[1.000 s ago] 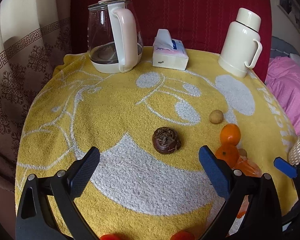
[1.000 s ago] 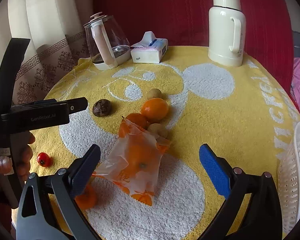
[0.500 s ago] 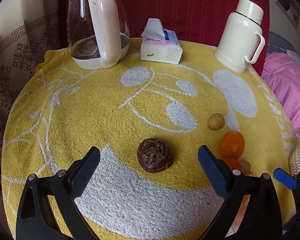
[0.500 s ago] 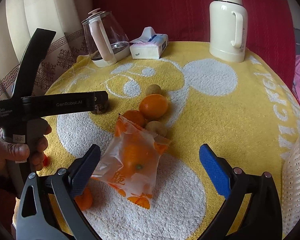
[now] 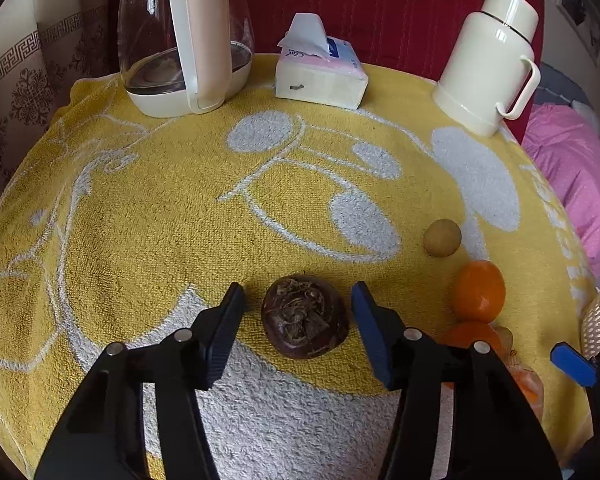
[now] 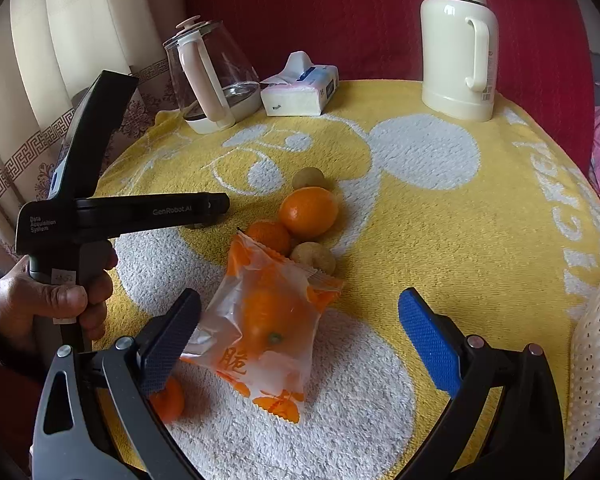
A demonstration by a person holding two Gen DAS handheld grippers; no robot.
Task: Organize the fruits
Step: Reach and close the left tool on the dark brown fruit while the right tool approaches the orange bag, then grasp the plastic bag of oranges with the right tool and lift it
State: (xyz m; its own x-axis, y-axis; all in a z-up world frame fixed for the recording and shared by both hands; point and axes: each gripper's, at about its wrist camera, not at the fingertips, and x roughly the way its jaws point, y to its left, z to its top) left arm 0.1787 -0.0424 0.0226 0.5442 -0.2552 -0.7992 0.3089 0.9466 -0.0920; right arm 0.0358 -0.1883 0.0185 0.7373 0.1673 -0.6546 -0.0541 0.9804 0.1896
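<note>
Now the dark fruit [image 5: 304, 317] sits between the closing left hand-held gripper [image 5: 298, 294] jaws.

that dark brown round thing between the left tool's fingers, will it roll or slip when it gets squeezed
The dark brown fruit looks squat and sits on thick towel, so it probably won't roll far. Its skin looks smooth, so it might slip. The left tool has just been closing around it; gaps remain either side.

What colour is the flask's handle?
Cream, like the rest of the flask; clearest in the right wrist view.
</note>
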